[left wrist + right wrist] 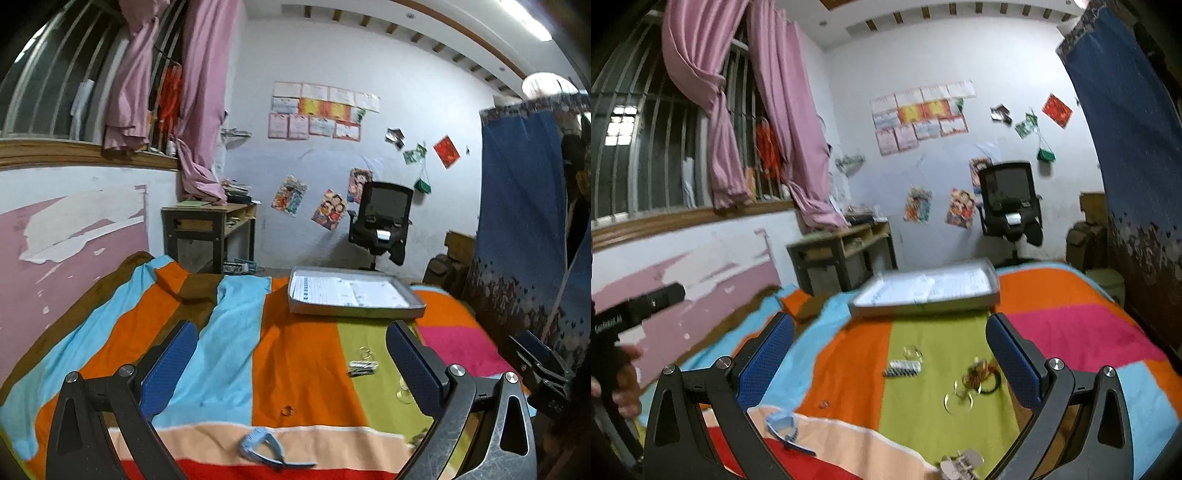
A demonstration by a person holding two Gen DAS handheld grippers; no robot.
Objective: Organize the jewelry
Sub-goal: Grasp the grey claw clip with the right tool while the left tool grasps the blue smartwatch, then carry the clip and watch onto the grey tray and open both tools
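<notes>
Left gripper (291, 354): jaws spread wide, nothing between the pads. Right gripper (890, 350): likewise spread and empty. Both hang above the striped blanket (295, 369), pointing toward the far wall.

Between the left fingers, close in — a small clear ring (287, 410) on the orange stripe; nearer still, at the frame bottom, a pale blue watch (263, 448). Toward its right finger, a black-and-white clip (362, 366) with a thin hoop (365, 353) just beyond it. Between the right fingers on the green stripe — gold hoops (958, 400), and just beside them, near the right finger, a tangle of reddish and dark bands (982, 374). A beige claw clip (960, 463) lies at the bottom edge. Ahead of both grippers, a shallow grey tray (354, 308) lined with printed paper, nothing in it that can be made out.

Judgement: nothing sorted yet; step in hand is choosing and approaching a first piece, tray the likely destination. To do it well: descend straight over one item, straddle it, press pads into the soft blanket slightly before closing — thin hoops and the ring lie flat and may slip under a pad. Take the bands apart from the hoops so they do not drag along.

Pieces look small, light, mostly thin wire; right view is motion-blurred, finer detail unreadable.
</notes>
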